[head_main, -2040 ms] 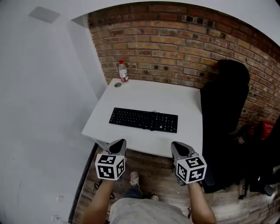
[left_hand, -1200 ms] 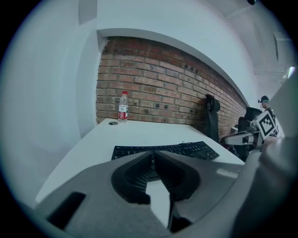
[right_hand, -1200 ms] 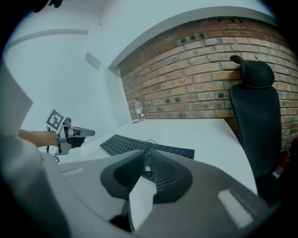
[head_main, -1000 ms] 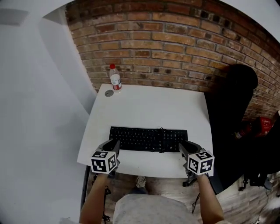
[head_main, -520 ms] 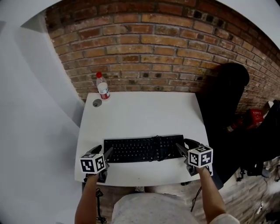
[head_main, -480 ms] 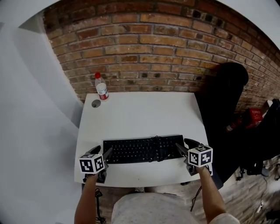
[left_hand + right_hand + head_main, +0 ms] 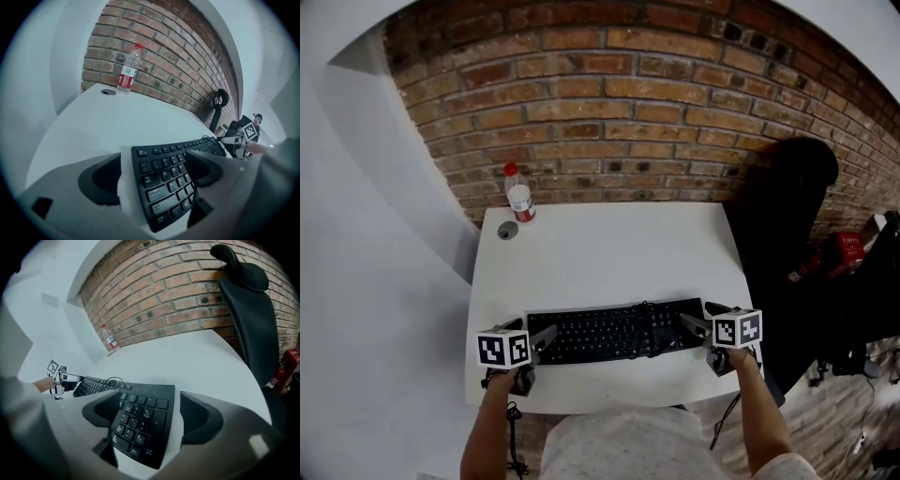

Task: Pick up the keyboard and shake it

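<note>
A black keyboard [image 7: 614, 331] lies flat near the front edge of the white table [image 7: 609, 248]. My left gripper [image 7: 540, 343] stands at its left end and my right gripper [image 7: 697, 324] at its right end. Both pairs of jaws have just been opening and now stand wide. In the left gripper view the keyboard's left end [image 7: 166, 185] lies between the jaws of the left gripper [image 7: 154, 176], with table showing beside one jaw. In the right gripper view the number-pad end [image 7: 140, 420] lies between the jaws of the right gripper [image 7: 147, 411]. No pad presses on it.
A water bottle [image 7: 519, 194] with a red cap stands at the table's far left corner, with a small round lid [image 7: 507, 231] beside it. A black office chair [image 7: 787, 234] stands close to the table's right side. A brick wall runs behind the table.
Both grippers have come forward and down from the table's front edge to the keyboard's two ends. Their jaws have gone from nearly shut to wide.
</note>
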Demonstrator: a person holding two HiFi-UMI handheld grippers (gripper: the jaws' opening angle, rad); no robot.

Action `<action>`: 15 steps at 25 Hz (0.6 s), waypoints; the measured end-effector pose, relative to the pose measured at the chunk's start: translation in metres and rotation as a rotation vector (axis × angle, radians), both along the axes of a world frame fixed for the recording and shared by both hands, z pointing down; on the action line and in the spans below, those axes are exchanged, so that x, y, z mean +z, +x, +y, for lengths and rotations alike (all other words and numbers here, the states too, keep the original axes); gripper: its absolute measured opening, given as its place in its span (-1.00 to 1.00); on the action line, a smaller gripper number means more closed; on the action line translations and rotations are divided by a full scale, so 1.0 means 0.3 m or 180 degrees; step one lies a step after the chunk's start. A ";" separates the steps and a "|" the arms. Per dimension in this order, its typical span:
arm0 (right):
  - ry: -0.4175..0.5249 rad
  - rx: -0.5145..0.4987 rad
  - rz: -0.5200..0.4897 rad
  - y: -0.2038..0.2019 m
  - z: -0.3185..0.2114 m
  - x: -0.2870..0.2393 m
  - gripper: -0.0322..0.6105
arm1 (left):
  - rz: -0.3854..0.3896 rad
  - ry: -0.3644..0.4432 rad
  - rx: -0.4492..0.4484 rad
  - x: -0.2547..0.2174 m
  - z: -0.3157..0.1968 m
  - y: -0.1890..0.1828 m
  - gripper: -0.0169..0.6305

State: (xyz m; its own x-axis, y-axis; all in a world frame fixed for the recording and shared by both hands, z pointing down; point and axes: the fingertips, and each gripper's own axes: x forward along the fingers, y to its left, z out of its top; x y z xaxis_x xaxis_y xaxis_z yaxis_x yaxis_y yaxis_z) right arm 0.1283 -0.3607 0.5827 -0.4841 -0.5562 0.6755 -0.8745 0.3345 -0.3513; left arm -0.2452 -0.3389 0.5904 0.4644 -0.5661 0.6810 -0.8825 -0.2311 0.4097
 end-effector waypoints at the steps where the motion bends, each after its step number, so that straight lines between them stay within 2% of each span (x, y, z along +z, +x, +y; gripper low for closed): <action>1: -0.0039 -0.0012 -0.0012 -0.003 -0.004 0.006 0.39 | -0.0005 -0.0034 0.0022 0.004 -0.001 0.004 0.38; 8: -0.0310 -0.0035 -0.0042 -0.020 -0.012 0.062 0.40 | -0.0113 -0.0203 0.0078 0.038 -0.004 0.023 0.41; 15: -0.0455 -0.0025 -0.0024 -0.025 -0.025 0.076 0.37 | -0.0249 -0.0355 0.0104 0.050 -0.016 0.033 0.39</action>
